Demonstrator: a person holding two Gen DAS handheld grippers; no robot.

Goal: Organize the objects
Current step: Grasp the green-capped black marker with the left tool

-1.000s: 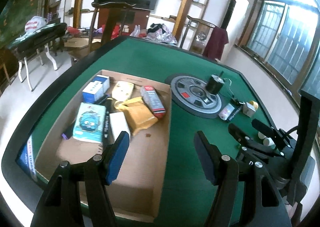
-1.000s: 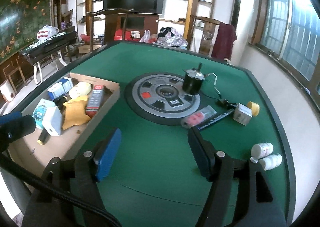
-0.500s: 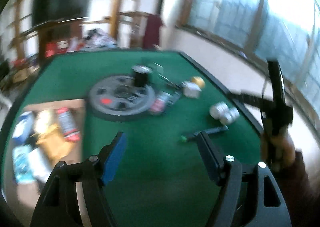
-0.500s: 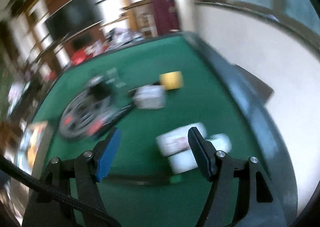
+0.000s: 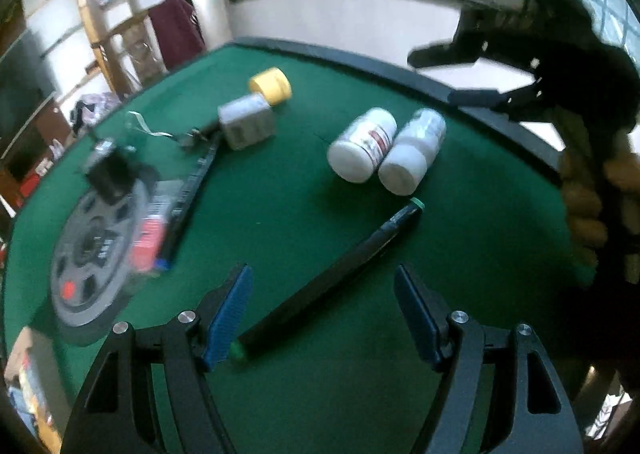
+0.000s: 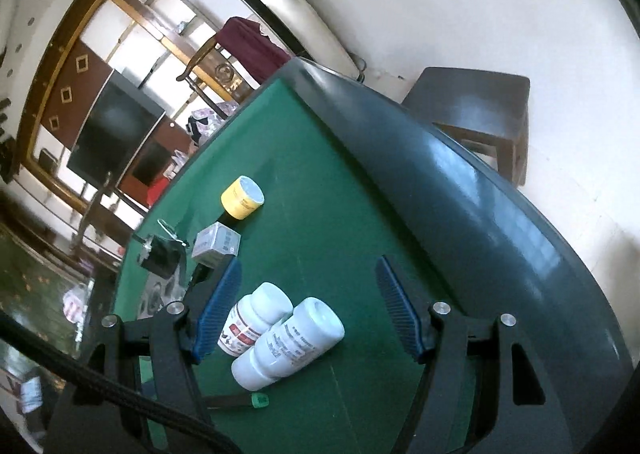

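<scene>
Below the left gripper (image 5: 324, 314), a long black pen (image 5: 328, 282) with green ends lies slantwise on the green felt table (image 5: 280, 214). Its near end sits just beside the left blue pad, and the rest runs up between the two pads; the jaws have just been opening and now stand wide, with neither pad pressing on the pen. Beyond the pen's far tip, two white pill bottles (image 5: 384, 150) lie on their sides, touching each other. Farther off sit a small grey box (image 5: 246, 126) and a yellow-lidded jar (image 5: 272, 85), close together. To the left, blurred, a grey round disc (image 5: 88, 254) rests on the felt with a black cylindrical object (image 5: 112, 174) on it, and a dark strip-like item (image 5: 188, 202) lies along its edge. At the upper right of the left wrist view, the right gripper (image 5: 472, 74) appears dark against the window, held by a hand (image 5: 592, 206). In the right wrist view its jaws stand wide above the two bottles, which lie between the pads without being gripped. A dark stool (image 6: 472, 110) stands beyond the table's rim.
</scene>
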